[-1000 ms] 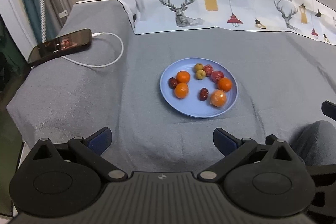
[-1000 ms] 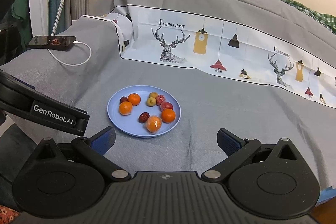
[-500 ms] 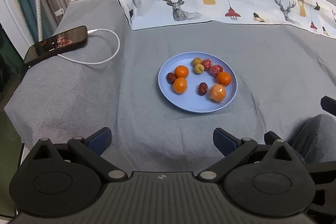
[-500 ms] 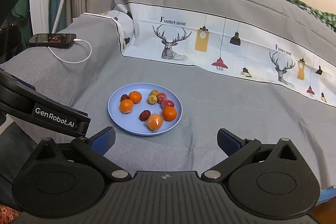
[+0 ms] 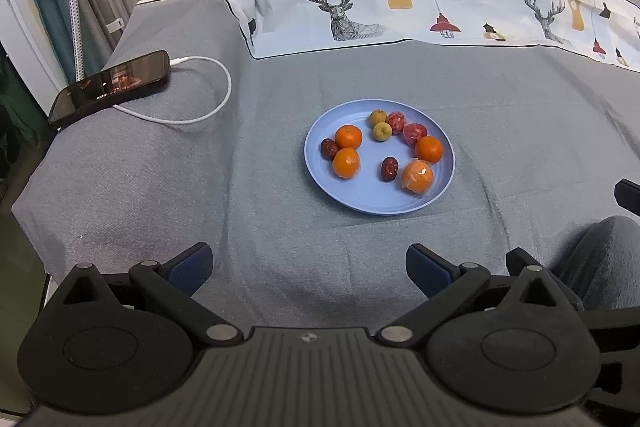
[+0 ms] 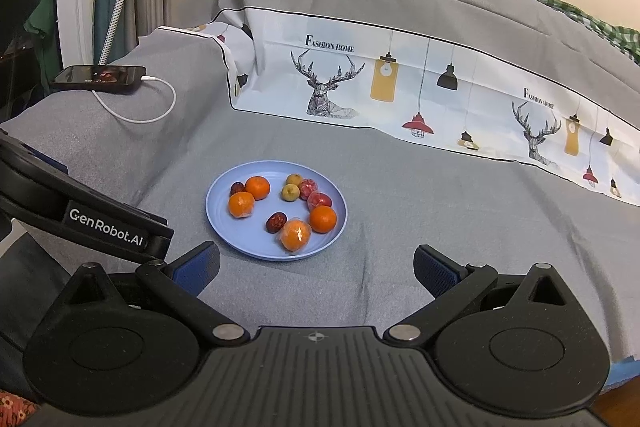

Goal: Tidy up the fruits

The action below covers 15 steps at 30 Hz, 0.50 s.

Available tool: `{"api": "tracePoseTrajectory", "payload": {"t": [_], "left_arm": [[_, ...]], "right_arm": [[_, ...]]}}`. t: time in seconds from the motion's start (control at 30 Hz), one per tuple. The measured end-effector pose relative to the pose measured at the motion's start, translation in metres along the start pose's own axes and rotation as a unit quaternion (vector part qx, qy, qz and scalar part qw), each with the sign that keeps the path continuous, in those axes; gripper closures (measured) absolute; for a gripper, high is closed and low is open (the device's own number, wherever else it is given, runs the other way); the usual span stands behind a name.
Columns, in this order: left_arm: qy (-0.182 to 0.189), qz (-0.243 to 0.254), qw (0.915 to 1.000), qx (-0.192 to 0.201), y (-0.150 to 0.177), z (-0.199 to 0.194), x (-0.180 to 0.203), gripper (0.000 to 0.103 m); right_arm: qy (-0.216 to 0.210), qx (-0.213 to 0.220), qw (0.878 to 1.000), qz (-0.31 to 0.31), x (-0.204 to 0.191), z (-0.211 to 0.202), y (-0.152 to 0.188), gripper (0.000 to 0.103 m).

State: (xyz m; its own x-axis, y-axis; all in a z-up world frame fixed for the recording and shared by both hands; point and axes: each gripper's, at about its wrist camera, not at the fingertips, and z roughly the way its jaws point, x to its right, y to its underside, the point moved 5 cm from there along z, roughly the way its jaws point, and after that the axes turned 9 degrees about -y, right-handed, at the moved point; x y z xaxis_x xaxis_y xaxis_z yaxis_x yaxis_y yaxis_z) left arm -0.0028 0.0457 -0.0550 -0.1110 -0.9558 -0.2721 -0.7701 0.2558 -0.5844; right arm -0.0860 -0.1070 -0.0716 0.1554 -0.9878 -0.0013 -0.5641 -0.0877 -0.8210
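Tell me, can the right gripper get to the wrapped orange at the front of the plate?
Probably yes. The right gripper has its jaws wide open and empty, and only bare grey cloth lies between it and the wrapped orange on the blue plate.

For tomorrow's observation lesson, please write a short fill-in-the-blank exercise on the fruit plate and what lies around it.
1. All the fruit lies on a round ____ plate.
2. The number of orange fruits on it is ____.
3. The phone on the bed has a ____ cable plugged in.
4. Both the left gripper and right gripper are ____.

Missing words: blue; four; white; open
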Motion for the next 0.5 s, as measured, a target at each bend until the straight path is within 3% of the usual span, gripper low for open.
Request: {"api": "tracePoseTrajectory", "payload": {"t": [0.5], "left_arm": [[-0.005, 0.002, 1.0, -0.004, -0.0003, 0.0017, -0.0004, 0.0]], "right_arm": [[-0.001, 0.0, 1.0, -0.005, -0.0021, -0.0022, -0.0008, 0.001]]}}
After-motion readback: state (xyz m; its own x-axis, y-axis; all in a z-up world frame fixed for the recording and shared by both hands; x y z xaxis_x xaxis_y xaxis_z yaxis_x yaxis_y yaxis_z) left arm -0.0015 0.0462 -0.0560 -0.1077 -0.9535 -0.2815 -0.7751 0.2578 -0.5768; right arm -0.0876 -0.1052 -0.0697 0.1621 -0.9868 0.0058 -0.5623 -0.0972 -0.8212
